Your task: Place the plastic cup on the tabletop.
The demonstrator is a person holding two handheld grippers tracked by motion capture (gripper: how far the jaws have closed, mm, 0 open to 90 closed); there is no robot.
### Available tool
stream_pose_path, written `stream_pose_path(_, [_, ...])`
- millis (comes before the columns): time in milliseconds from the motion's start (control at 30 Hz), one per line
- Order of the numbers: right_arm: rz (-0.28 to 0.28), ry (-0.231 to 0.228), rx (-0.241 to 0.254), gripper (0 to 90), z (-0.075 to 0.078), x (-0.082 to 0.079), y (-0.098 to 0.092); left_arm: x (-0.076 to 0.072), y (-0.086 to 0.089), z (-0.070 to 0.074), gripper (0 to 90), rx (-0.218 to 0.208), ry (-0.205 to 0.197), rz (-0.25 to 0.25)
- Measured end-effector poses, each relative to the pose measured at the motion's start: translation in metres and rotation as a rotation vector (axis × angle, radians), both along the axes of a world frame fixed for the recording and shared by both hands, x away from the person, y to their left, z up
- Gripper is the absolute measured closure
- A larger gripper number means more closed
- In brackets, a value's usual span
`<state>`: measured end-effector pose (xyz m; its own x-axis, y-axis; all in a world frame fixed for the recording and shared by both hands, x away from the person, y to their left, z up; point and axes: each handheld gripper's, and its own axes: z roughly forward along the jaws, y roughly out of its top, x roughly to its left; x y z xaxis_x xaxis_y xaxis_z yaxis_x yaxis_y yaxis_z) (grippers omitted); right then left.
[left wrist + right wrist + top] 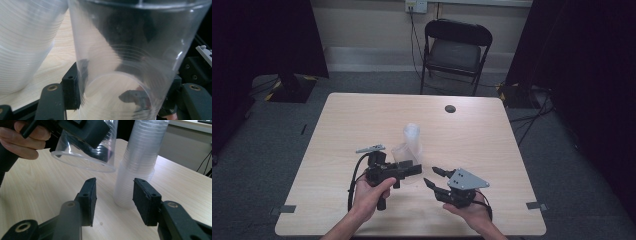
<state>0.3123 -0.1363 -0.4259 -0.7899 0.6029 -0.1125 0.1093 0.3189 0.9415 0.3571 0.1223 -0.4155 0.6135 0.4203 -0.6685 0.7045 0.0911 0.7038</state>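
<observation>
Left tongs (414,169) clamp clear cup (85,150) above table; right tongs (113,202) gape empty near cup stack (140,165).

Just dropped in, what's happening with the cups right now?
A person holds a gripper in each hand at the table. The left gripper is shut on a single clear cup, held tipped above the tabletop beside the stack of clear cups, which stands mouth down. The right gripper is open with nothing between its jaws, pointing toward the stack from nearby.
</observation>
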Motion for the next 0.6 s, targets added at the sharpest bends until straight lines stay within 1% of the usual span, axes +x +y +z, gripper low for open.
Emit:
stream_pose_path(67, [0.003,-0.014,-0.001,56.1,0.0011,0.0000,0.0016,0.0000,-0.0014,-0.0009,36.0,-0.003,0.008,-0.010])
stream_pose_path(133, [0.003,-0.033,0.011,58.3,0.0021,0.0005,0.0027,0.0008,-0.0022,-0.0023,36.0,-0.002,0.018,-0.010])
stream_pose_path(200, [0.007,-0.049,0.017,59.7,0.0022,0.0013,0.0050,0.0008,-0.0027,-0.0035,36.1,-0.020,0.043,-0.014])
stream_pose_path(233, [0.011,-0.053,0.016,61.9,0.0021,0.0006,0.0068,0.0007,-0.0027,-0.0039,36.1,-0.032,0.052,-0.016])
stream_pose_path(267, [0.011,-0.053,0.016,61.9,0.0021,0.0006,0.0068,0.0007,-0.0026,-0.0040,36.1,-0.042,0.057,-0.021])
stream_pose_path(333, [0.022,-0.052,0.015,63.0,0.0019,-0.0001,0.0083,0.0010,-0.0016,-0.0038,36.1,-0.056,0.066,-0.019])
stream_pose_path(433, [0.024,-0.073,0.027,66.1,0.0025,-0.0005,0.0079,0.0009,-0.0001,-0.0044,36.1,-0.078,0.080,-0.014])
stream_pose_path(533, [0.021,-0.088,0.037,68.1,0.0034,-0.0004,0.0086,-0.0007,0.0000,-0.0043,36.1,-0.081,0.086,-0.018])
stream_pose_path(600, [0.023,-0.104,0.045,69.6,0.0039,-0.0009,0.0106,-0.0015,-0.0019,-0.0038,36.1,-0.095,0.092,-0.019])
